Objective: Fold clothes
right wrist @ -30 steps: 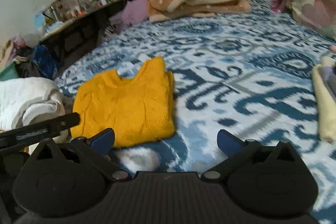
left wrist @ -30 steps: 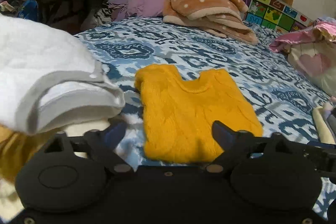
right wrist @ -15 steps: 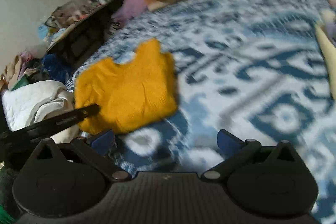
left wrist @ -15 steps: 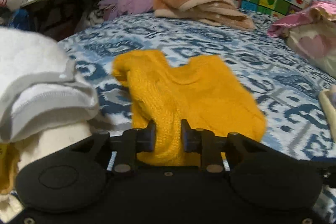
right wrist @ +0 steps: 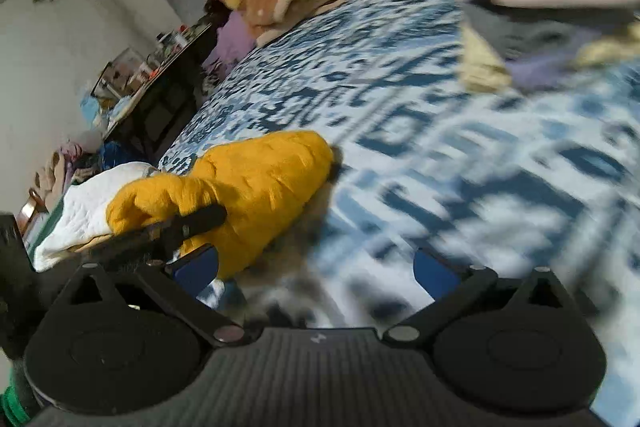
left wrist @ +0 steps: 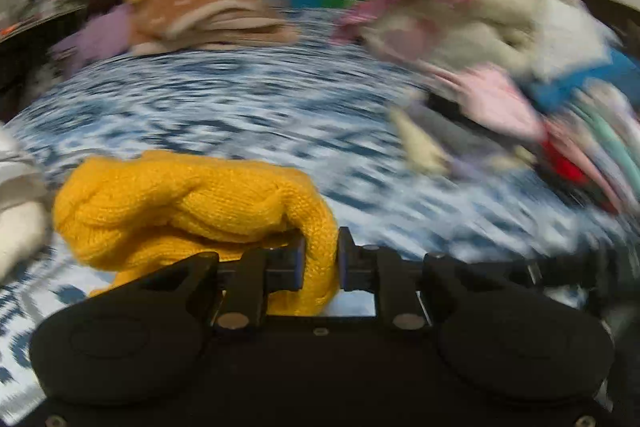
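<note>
Firmly, the left claw [left wrist: 320, 263] pinches the yellow sweater [left wrist: 192, 207]; the right claw [right wrist: 316, 267] gapes wide, holding nothing.

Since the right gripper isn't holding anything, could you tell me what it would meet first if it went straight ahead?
Probably the blue-patterned bedspread: the open right gripper points at bare bedding, with the yellow sweater just to the left of its line. Blur makes depth uncertain.

Mustard-yellow cable-knit sweater [left wrist: 188, 203] bunched up (partly lifted), one edge pinched between jaws, on the blue-white patterned bed [left wrist: 248, 107].
</note>
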A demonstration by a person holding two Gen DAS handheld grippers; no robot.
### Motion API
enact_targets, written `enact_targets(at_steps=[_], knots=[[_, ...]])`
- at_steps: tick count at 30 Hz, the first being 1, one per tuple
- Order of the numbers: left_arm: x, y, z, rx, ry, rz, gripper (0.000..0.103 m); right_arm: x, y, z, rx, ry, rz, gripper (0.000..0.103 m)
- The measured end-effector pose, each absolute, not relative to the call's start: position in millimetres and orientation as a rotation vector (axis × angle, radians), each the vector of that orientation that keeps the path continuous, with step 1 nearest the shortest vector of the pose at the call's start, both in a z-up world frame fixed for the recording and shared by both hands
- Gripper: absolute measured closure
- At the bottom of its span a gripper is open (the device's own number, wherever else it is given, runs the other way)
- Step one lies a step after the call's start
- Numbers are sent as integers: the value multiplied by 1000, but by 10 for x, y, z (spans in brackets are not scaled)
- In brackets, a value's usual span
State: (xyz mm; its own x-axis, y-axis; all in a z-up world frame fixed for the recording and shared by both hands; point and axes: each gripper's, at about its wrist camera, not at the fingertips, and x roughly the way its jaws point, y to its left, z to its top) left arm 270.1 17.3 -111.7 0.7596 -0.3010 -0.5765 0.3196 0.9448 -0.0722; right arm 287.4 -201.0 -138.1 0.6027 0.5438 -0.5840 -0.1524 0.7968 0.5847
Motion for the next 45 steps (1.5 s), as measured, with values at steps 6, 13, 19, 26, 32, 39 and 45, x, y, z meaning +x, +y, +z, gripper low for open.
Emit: enact_targets(at_steps=[6, 13, 19, 26, 32, 39, 45], knots=[[1683, -110, -1310, 109, 672, -487, 90, 2129, -2359, -1492, 483, 850, 415, 0], [975, 242, -1614, 28, 857, -405, 80, 1411, -2308, -1565, 321, 850, 497, 0], [897, 469, -1423, -140, 828, -308, 35, 1300, -2254, -1594, 275, 826, 503, 0], [1437, 873, -1594, -508, 888, -129, 34, 1405, -2331, -1647, 349, 775, 486, 0], [1536, 564, -1451, -386, 741, -199, 84, 1380, -2728, -1961, 539, 793, 472, 0], [1050, -330, -1406, 104, 746, -701, 84, 1363, -3583, -1982, 811, 694, 427, 0], [688, -752, -1763, 388, 911, -828, 51, 1306, -3991, -1856, 843, 628, 436, 0]])
